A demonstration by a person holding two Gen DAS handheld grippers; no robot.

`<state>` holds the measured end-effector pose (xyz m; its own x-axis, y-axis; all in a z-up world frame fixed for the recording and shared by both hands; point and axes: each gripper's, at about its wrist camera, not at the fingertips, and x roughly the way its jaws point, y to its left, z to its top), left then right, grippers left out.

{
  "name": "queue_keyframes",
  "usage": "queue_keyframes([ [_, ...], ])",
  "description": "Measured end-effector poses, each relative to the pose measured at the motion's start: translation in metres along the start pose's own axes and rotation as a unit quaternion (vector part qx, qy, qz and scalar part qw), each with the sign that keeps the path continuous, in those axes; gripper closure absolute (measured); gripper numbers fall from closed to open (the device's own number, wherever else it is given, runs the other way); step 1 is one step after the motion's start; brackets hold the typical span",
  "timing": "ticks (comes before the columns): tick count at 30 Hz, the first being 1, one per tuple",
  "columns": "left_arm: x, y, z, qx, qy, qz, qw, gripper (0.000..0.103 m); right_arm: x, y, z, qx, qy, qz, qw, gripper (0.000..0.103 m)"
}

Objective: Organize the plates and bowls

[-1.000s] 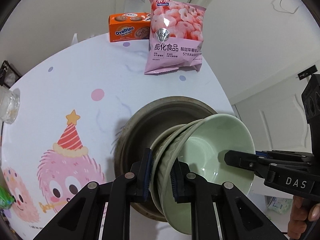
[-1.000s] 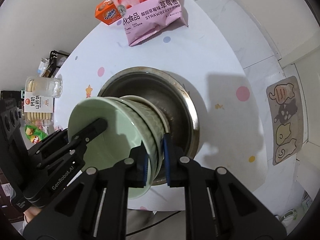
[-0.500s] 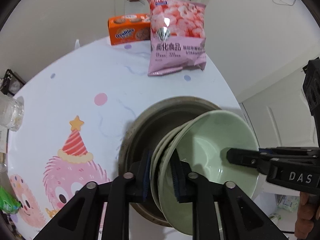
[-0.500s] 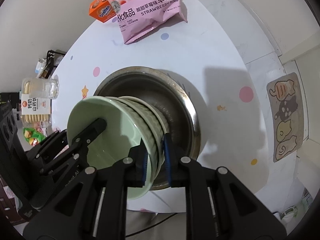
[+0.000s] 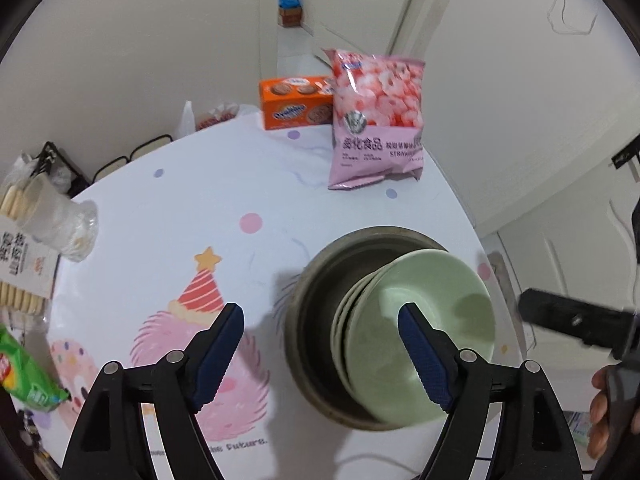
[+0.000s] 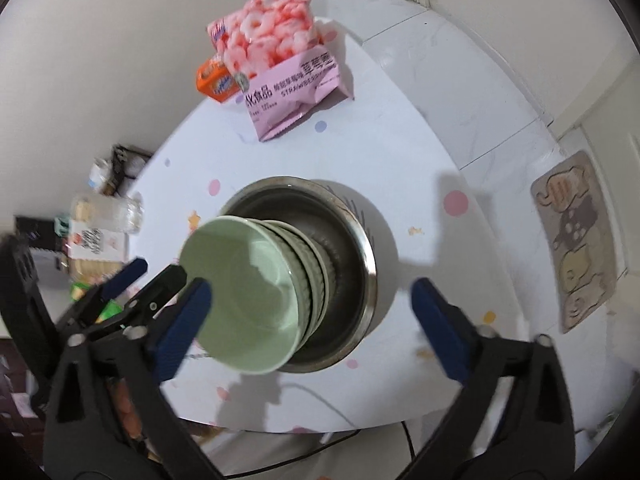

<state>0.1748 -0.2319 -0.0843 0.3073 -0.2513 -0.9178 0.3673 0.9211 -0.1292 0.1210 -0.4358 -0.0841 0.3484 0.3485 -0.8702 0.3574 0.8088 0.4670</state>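
Note:
Several pale green bowls (image 5: 420, 328) sit nested and tilted inside a steel basin (image 5: 316, 320) on the round white table. My left gripper (image 5: 320, 344) hovers above them; its jaws are opening, and the blue pads touch nothing. In the right wrist view the same bowl stack (image 6: 240, 280) leans to the left in the basin (image 6: 362, 248). My right gripper (image 6: 312, 312) is above it, jaws opening wide and clear of the rims. The left gripper (image 6: 150, 278) shows beside the stack's left edge.
A pink snack bag (image 5: 376, 120) and an orange biscuit box (image 5: 296, 102) stand at the table's far edge. A biscuit jar (image 5: 40, 232) and a green packet (image 5: 24, 376) lie at the left. A floor mat (image 6: 576, 240) is right of the table. A person's hand (image 5: 608, 400) holds the other gripper.
Both grippers, shut on the bowls' rims before, have let go and opened wide. Both have drawn up and back. The bowl stack now rests in the basin.

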Motion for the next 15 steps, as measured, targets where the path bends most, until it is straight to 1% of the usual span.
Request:
queue_keyframes([
  [2,-0.007,0.009,-0.007,-0.014,-0.005,0.004,0.9999,0.021,-0.006,-0.011,-0.006,0.023,-0.009,0.002,1.000,0.001],
  [4,-0.009,0.014,-0.012,-0.023,-0.001,0.004,0.9997,0.021,-0.010,-0.021,-0.012,0.035,-0.018,-0.005,0.999,0.001],
  [7,-0.013,0.014,-0.022,-0.031,0.007,-0.014,0.9994,0.020,-0.013,-0.034,-0.020,0.054,-0.014,-0.008,0.998,0.001],
  [8,-0.014,0.010,-0.026,-0.028,0.013,-0.030,0.9991,0.017,-0.014,-0.038,-0.023,0.058,-0.013,-0.007,0.998,0.001],
  [10,-0.014,0.003,-0.030,-0.022,0.024,-0.055,0.9980,0.006,-0.016,-0.041,-0.030,0.062,-0.011,-0.005,0.998,0.001],
  [11,-0.015,-0.002,-0.032,-0.020,0.026,-0.055,0.9980,0.000,-0.017,-0.041,-0.032,0.063,-0.010,-0.003,0.998,0.001],
  [15,-0.023,-0.014,-0.040,-0.019,0.007,-0.021,0.9996,0.000,-0.018,-0.043,-0.043,0.068,-0.004,0.003,0.998,0.001],
])
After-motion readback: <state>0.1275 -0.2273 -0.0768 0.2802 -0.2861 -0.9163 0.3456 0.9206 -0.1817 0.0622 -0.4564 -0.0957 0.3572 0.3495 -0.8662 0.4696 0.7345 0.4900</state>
